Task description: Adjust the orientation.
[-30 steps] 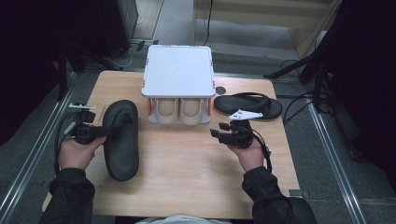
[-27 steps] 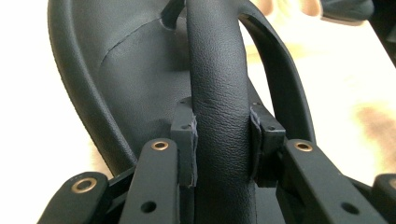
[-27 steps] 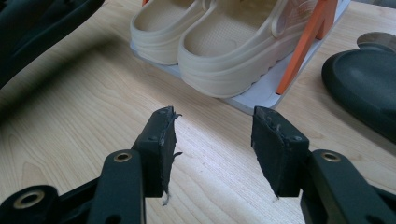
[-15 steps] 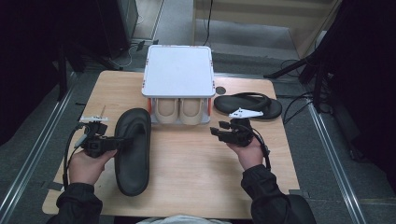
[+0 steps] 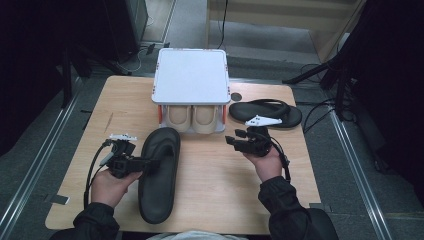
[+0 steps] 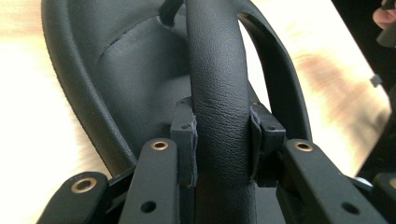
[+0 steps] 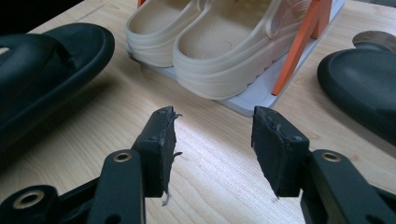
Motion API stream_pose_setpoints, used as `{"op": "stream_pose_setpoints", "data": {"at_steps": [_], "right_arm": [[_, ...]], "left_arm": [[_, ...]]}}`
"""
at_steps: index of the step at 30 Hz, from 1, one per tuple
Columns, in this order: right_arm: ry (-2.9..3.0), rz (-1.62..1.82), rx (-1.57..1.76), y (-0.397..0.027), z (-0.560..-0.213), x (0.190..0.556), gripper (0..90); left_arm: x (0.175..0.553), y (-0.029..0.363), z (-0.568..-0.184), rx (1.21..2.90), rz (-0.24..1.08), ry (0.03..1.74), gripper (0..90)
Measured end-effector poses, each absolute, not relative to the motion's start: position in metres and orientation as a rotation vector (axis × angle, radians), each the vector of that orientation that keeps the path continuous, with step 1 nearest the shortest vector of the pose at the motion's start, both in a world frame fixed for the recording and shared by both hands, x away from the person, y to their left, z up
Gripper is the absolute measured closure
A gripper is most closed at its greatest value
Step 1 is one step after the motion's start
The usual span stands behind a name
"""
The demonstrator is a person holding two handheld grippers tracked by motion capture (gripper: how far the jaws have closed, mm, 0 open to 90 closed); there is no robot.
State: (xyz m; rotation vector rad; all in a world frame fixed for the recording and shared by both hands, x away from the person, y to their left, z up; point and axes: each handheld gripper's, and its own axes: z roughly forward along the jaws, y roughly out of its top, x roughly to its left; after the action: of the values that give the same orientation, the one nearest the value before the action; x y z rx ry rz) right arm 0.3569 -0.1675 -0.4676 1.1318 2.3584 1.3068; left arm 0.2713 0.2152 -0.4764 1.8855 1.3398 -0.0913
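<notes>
The left gripper (image 5: 131, 163) had its jaws closed on the strap of a black sandal (image 5: 159, 172). In the left gripper view the pads (image 6: 186, 140) pressed on either side of the strap (image 6: 219, 93), probably because that raised band is the only narrow part the jaws can span. The sandal lay lengthwise toward the near-left part of the worktop (image 5: 215, 200), its toe pointing at the white shoe rack (image 5: 191, 82) by the far edge, apparently so it could be slid or lifted into place there.

The right gripper (image 5: 239, 142) hovered just above the wood toward the right side, jaws apart with nothing between them. In its own view the pads (image 7: 161, 140) framed bare worktop, with a pair of beige clogs (image 7: 219, 51) on the rack's lower shelf ahead. It looked parked, ready to help.

The second black sandal (image 5: 266, 112) lay near the far-right corner, just beside the rack and well apart from the first, seemingly waiting its turn.
</notes>
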Motion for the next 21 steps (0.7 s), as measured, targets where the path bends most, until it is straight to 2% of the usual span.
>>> {"op": "stream_pose_setpoints", "data": {"at_steps": [11,21], "right_arm": [[2.336,1.304,1.104,-0.167,-0.465,0.354,51.0],[2.35,1.28,1.147,-0.17,-0.468,0.357,50.9]], "left_arm": [[0.285,0.181,-0.501,1.942,-0.093,1.317,68.2],[0.29,0.174,-0.512,1.958,-0.057,1.321,65.8]]}}
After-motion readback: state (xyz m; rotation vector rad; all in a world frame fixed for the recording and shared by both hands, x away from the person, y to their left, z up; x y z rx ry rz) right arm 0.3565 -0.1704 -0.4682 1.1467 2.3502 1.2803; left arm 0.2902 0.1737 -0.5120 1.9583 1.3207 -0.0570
